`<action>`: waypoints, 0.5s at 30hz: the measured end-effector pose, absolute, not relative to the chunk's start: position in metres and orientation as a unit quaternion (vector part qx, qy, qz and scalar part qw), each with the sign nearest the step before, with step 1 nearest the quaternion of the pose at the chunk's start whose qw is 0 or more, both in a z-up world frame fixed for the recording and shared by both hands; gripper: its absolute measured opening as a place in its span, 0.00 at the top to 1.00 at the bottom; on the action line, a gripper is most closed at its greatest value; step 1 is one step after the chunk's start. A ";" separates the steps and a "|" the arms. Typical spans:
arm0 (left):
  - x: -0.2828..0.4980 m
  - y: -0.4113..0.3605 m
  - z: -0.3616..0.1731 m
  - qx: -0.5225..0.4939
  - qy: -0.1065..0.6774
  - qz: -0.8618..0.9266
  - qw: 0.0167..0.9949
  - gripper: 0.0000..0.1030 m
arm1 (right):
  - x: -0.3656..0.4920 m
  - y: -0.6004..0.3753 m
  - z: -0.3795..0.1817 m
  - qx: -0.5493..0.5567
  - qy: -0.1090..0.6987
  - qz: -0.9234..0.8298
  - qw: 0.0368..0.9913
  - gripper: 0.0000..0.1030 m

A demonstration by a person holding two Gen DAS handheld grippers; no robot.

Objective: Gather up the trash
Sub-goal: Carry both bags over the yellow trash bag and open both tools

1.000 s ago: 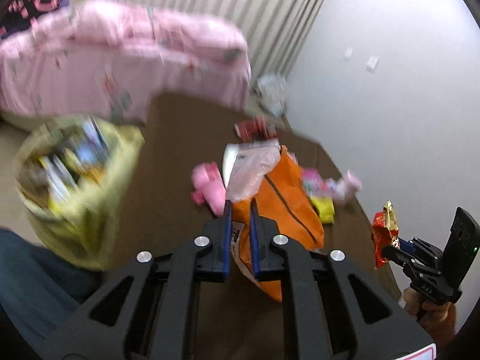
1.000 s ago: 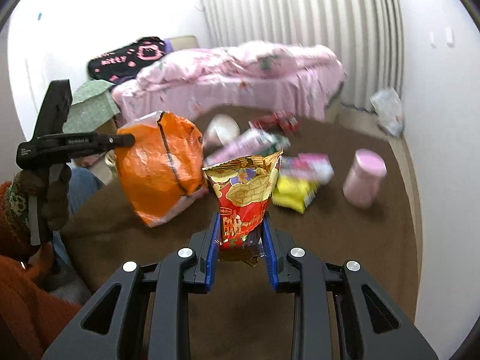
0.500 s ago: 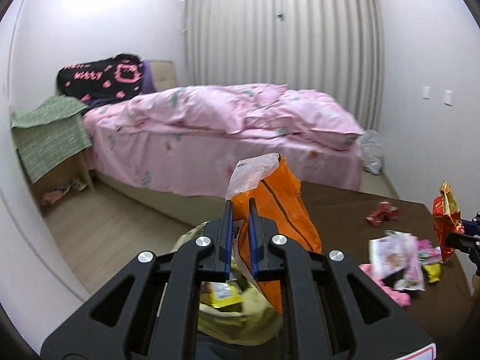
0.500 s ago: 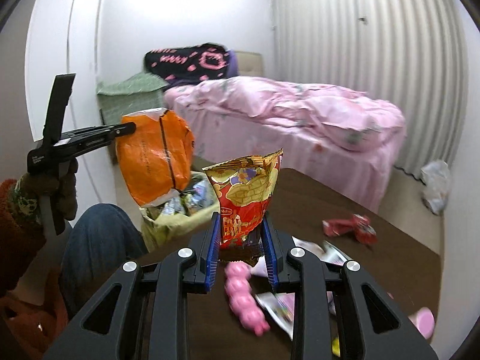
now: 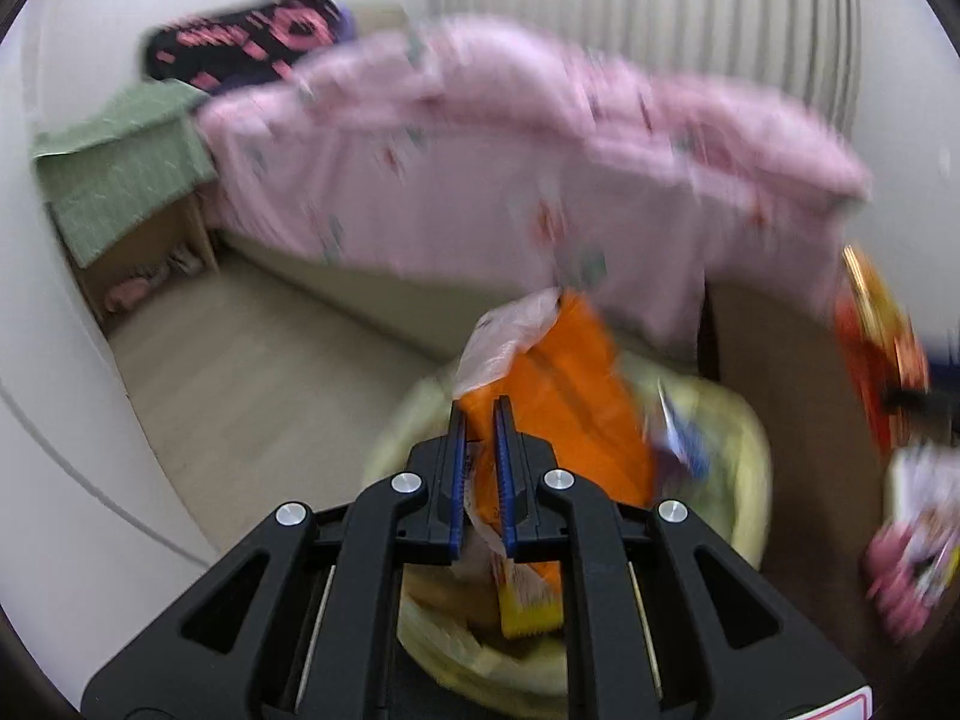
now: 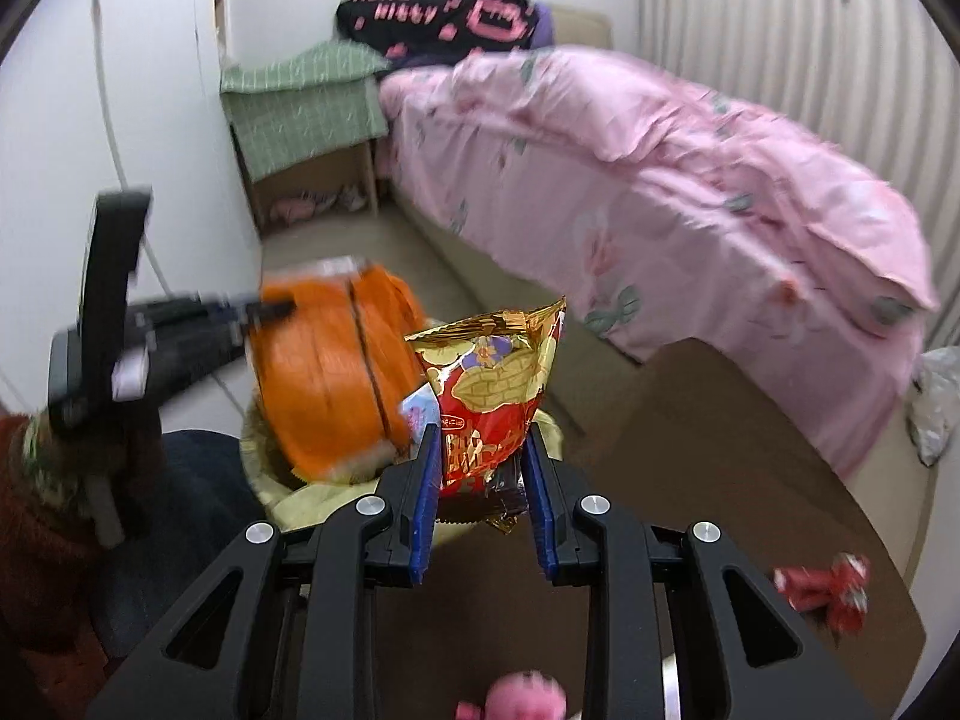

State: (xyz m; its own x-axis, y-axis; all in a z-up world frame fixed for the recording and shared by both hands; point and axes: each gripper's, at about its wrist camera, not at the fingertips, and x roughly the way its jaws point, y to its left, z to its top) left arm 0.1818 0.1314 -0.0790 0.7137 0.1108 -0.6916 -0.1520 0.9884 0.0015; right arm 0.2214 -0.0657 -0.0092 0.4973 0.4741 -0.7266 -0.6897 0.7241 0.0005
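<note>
Left hand-held gripper (image 5: 478,420) clamped on an orange snack bag (image 5: 570,396), held directly above the yellow-lined trash bin (image 5: 744,456). Right hand-held gripper (image 6: 480,462) clamped on a red-and-gold snack packet (image 6: 498,384), held upright just beside the bin (image 6: 264,474), over the edge of the brown tabletop (image 6: 690,456). A red wrapper (image 6: 828,588) lies on the tabletop, well apart from the bin. The pink bed (image 6: 660,180) stands beyond the bin.

Both wrist cameras peer steeply down along their fingers, close over the yellow trash bag (image 5: 744,450) (image 6: 312,498); each also catches the pink bed (image 5: 540,168) (image 6: 660,180) beyond.
</note>
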 end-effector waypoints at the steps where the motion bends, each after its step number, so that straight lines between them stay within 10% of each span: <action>1: 0.185 0.130 -0.092 -0.016 0.392 0.065 0.918 0.92 | 0.232 -0.054 -0.018 -0.157 0.382 0.348 0.841 0.75; 15: 0.194 0.157 -0.114 -0.090 0.423 0.059 0.899 0.92 | 0.277 0.056 -0.117 -0.262 0.488 0.403 0.729 0.75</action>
